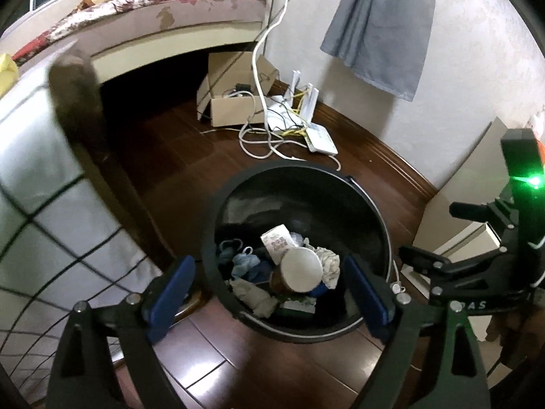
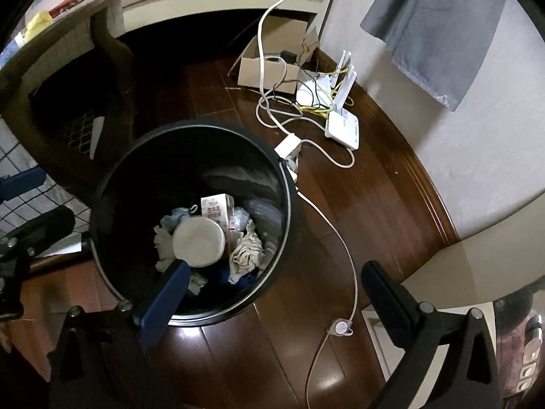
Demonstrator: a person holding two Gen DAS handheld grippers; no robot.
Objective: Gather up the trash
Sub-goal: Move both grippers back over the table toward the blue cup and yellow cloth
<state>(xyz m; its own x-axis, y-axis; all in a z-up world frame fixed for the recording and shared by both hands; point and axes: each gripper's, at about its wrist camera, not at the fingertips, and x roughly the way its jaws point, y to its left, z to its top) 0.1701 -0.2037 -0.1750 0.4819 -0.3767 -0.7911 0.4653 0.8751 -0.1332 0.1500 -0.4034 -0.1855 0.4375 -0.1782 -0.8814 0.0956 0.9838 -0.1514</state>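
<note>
A black round bin [image 1: 299, 184] stands on the wooden floor; it also shows in the right wrist view [image 2: 272, 266]. It holds a paper cup [image 1: 301, 269] [image 2: 197, 242], a small carton [image 1: 277, 243] [image 2: 216, 209], crumpled tissues [image 1: 328, 260] [image 2: 247, 252] and blue scraps [image 1: 245, 262]. My left gripper [image 1: 269, 293] is open and empty above the bin's near rim. My right gripper [image 2: 276, 293] is open and empty, its left finger over the bin's rim. The right gripper shows at the right of the left wrist view [image 1: 477, 266].
A table with a gridded cloth [image 1: 41, 204] and a dark leg stands left of the bin. A cardboard box [image 1: 235, 92], routers [image 2: 340, 126] and loose white cables [image 2: 344, 248] lie on the floor by the wall. A bed is behind.
</note>
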